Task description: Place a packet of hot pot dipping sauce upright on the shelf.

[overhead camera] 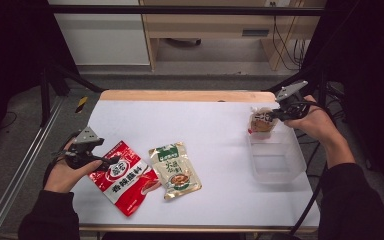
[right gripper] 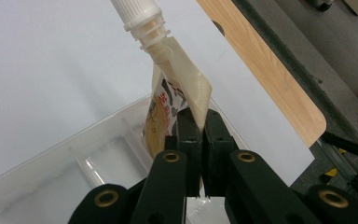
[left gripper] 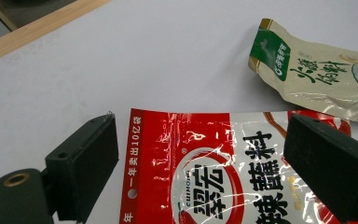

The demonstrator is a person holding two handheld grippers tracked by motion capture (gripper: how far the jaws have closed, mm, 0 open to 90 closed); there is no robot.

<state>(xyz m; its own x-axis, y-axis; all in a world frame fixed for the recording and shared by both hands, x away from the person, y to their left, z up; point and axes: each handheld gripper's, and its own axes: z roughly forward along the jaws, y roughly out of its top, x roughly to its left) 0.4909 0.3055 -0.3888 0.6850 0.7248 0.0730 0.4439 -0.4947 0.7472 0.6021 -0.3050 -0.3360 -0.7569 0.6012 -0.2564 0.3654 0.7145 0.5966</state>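
My right gripper (overhead camera: pixel 275 116) (right gripper: pixel 198 126) is shut on a cream spouted pouch (overhead camera: pixel 261 121) (right gripper: pixel 179 79) with a white screw cap. The pouch hangs over the far edge of a clear plastic bin (overhead camera: pixel 276 159) (right gripper: pixel 51 177) at the table's right. At the left, my left gripper (overhead camera: pixel 105 161) (left gripper: pixel 200 154) is open, its jaws straddling the top of a red and white sauce packet (overhead camera: pixel 124 176) (left gripper: pixel 214 172) that lies flat on the white table. A beige packet with a green top (overhead camera: pixel 174 170) (left gripper: pixel 317 70) lies just right of the red one.
The white table sheet (overhead camera: pixel 190 125) ends at a wooden far edge (overhead camera: pixel 187 95) (right gripper: pixel 265 70). A metal rail (overhead camera: pixel 20 165) runs along the left side. Cables trail from both grippers.
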